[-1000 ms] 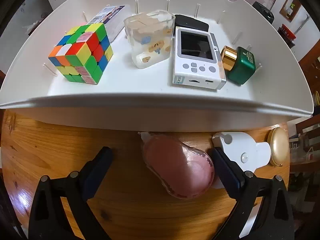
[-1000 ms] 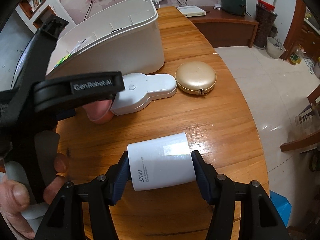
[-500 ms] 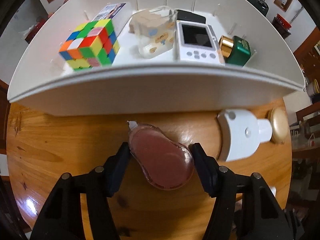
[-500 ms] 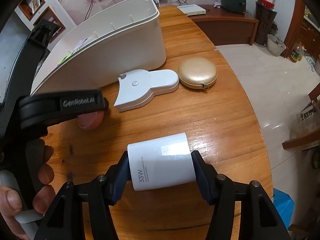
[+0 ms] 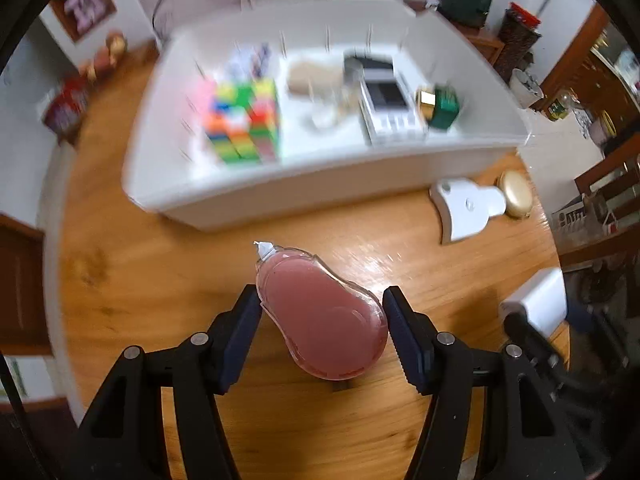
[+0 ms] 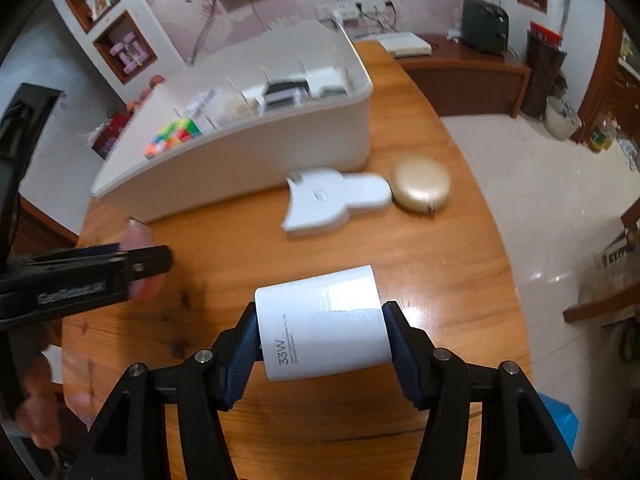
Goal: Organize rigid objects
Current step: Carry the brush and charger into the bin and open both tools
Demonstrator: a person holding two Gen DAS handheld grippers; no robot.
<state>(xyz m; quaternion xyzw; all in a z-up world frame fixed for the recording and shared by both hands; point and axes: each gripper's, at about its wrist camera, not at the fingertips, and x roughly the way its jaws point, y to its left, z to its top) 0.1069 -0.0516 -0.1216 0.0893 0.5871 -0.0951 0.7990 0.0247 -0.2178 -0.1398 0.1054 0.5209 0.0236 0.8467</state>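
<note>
Grippers | left (image 5: 322,320) clamps pink tape dispenser (image 5: 320,312), slick shell, grip mid-body | right (image 6: 320,338) clamps charger (image 6: 322,326), rigid

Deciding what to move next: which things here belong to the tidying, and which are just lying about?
In the job:
- pink correction tape, in left gripper
- white 33W charger, in right gripper
- white bin
- white flat gadget
- gold round case

Lying about:
- green radio
- wall sockets
</note>
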